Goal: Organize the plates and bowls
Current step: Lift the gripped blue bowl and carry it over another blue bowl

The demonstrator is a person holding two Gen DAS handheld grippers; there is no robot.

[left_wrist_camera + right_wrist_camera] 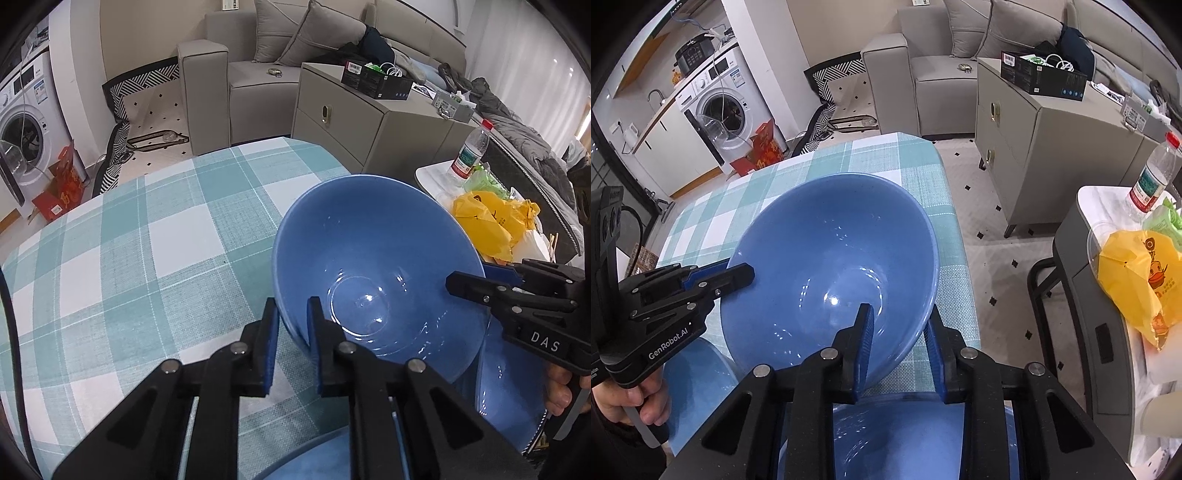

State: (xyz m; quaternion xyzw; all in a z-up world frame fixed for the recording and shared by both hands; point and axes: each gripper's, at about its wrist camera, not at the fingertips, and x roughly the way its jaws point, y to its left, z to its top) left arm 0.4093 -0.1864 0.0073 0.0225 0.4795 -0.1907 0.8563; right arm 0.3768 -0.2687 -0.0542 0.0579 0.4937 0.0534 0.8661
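Blue bowl [376, 273] tilts above the checked cloth [147, 240], left gripper [291, 332] clamped on its rim at 7 o'clock, right gripper [899, 339] clamped at 3

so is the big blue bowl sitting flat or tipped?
Tipped. The blue bowl faces its opening toward both cameras, with the left gripper and right gripper each clamped on its rim. Empty inside.

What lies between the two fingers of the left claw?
The rim of the tilted blue bowl: in the left wrist view the left claw has one finger outside the wall and one inside, pinching it.
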